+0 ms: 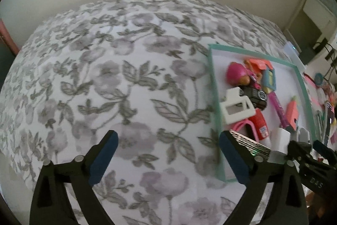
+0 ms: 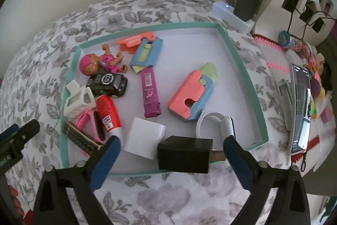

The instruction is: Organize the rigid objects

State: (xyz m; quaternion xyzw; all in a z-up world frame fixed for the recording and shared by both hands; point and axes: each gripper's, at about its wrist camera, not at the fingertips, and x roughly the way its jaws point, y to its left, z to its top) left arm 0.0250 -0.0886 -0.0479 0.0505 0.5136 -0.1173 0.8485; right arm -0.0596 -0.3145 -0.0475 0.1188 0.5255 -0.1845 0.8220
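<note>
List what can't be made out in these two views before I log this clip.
- Black rectangular block, right wrist view: whether it rests on the teal-rimmed tray or hangs between the open right gripper fingers.
- White cube charger: partly hidden by that block.
- Black toy car, left wrist view: blurred, half hidden behind the white hair clip.
- Left gripper: open, empty.

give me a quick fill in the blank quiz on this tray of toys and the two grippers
1. The black toy car lies inside the shallow tray with the ____ rim.
2. The black block sits between the open fingers of the ____ gripper.
3. The left gripper is open over the ____ bedsheet.
4. The doll in the tray has a ____ head.

Missing words: teal; right; floral; pink
</note>
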